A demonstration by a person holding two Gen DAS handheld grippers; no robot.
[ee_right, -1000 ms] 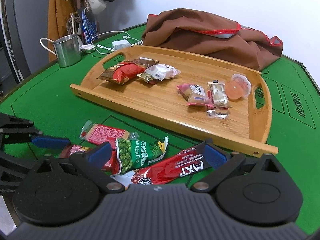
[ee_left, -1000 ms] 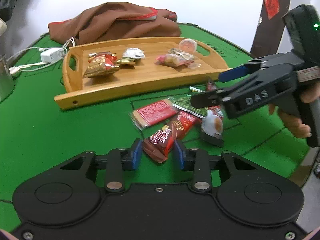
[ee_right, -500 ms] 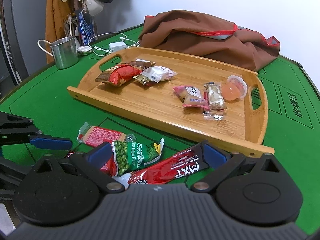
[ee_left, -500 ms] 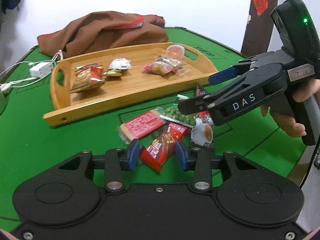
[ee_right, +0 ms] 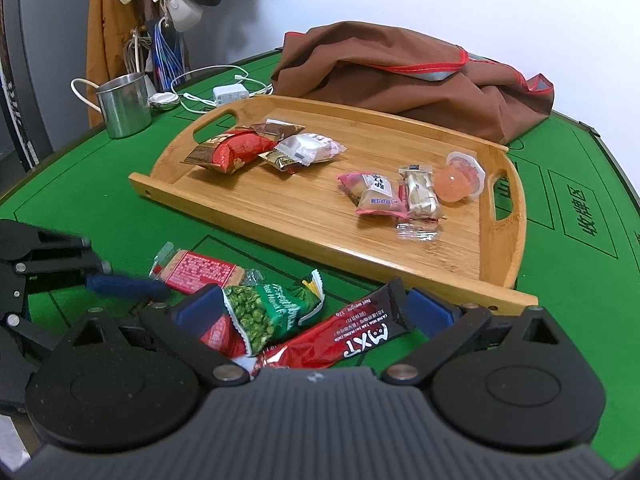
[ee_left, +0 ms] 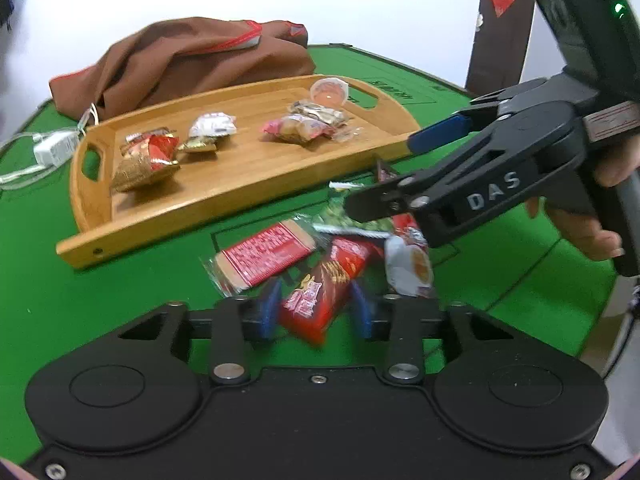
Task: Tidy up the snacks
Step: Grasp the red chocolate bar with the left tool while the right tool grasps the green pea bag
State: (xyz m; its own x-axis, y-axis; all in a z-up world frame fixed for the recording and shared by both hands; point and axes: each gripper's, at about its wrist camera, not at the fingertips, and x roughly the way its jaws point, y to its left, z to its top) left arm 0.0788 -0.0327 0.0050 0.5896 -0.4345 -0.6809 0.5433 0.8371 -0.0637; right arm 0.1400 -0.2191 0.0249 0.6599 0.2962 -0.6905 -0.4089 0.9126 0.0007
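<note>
Since a second ago our left tool (ee_left: pixel 314 308) has drifted across the bench (ee_left: pixel 100 300), and its jaws, after easing apart briefly, are closing again on the red snack packet (ee_left: pixel 324 288) that lies between them. The pads look about to touch its sides, though blur keeps us from saying they press. We judge this to be a re-grip, so the packet is close to being lifted toward the wooden tray (ee_left: pixel 248 172), which already carries several snacks.

The packet lies on the green bench in the loose pile just in front of the tray. Its long axis runs away from the left tool, slanting up and to the right, with its near end between the jaws.

Our right tool (ee_right: pixel 314 310) hovers spread wide over the green pea packet (ee_right: pixel 272 312) and a red-and-black bar (ee_right: pixel 348 338), pinching nothing.
</note>
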